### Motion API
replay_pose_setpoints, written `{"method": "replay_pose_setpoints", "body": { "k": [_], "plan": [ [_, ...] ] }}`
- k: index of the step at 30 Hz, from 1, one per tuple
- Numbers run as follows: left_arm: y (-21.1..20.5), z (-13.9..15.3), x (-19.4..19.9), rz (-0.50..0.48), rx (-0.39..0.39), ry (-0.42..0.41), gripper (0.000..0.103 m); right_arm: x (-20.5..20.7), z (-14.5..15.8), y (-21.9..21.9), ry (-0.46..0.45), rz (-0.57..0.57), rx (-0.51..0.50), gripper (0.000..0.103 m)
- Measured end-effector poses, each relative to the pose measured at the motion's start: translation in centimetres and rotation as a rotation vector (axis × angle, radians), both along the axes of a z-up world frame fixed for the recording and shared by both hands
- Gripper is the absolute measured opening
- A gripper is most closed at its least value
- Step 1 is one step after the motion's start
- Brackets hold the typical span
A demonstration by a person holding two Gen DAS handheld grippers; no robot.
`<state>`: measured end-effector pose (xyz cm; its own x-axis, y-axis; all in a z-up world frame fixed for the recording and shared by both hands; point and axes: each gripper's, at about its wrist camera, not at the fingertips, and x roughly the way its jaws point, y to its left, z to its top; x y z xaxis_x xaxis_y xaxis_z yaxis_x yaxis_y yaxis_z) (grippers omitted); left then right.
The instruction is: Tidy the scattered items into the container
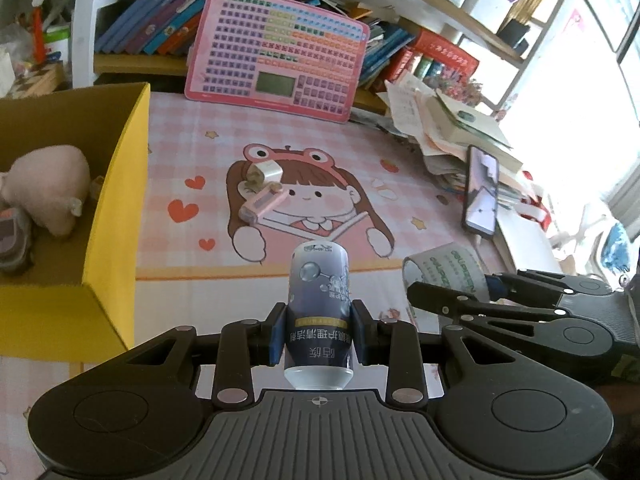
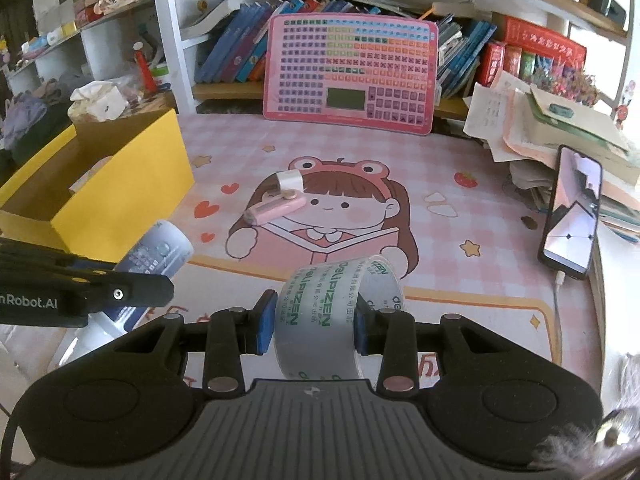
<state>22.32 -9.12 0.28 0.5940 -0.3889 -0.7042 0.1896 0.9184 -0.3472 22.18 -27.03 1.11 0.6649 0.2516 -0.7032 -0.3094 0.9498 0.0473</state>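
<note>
My left gripper (image 1: 319,330) is shut on a small blue-and-white bottle (image 1: 320,300), held above the pink desk mat. My right gripper (image 2: 310,322) is shut on a roll of clear tape with green print (image 2: 340,312). Each gripper shows in the other's view: the right gripper (image 1: 448,300) with the tape roll (image 1: 444,270) at the right, the left one at the lower left with the bottle (image 2: 160,252). The yellow cardboard box (image 1: 116,200) stands open at the left, holding a pink plush toy (image 1: 48,188). A pink stick-shaped item (image 1: 262,202) and a white plug (image 1: 266,170) lie mid-mat.
A pink keyboard toy (image 2: 350,74) leans against the bookshelf at the back. A phone (image 2: 572,210) stands propped against a heap of papers and books (image 2: 560,136) at the right. In the right wrist view the box (image 2: 120,188) sits at the left by the shelf.
</note>
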Motion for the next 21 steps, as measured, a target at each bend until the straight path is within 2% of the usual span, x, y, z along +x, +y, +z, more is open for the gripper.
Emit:
{"method": "replay_pose_setpoints", "body": {
  "k": [8,21],
  "plan": [
    [3.4,0.8,-3.5,-0.064,-0.042,-0.031,0.032,-4.6,1.3,2.9,-0.027,-0.044,-0.008,0.035],
    [10.4,1.4,-10.0,-0.088,-0.074,-0.048,0.031,-12.5,2.2,9.7,-0.077,-0.059,-0.024,0.035]
  ]
}}
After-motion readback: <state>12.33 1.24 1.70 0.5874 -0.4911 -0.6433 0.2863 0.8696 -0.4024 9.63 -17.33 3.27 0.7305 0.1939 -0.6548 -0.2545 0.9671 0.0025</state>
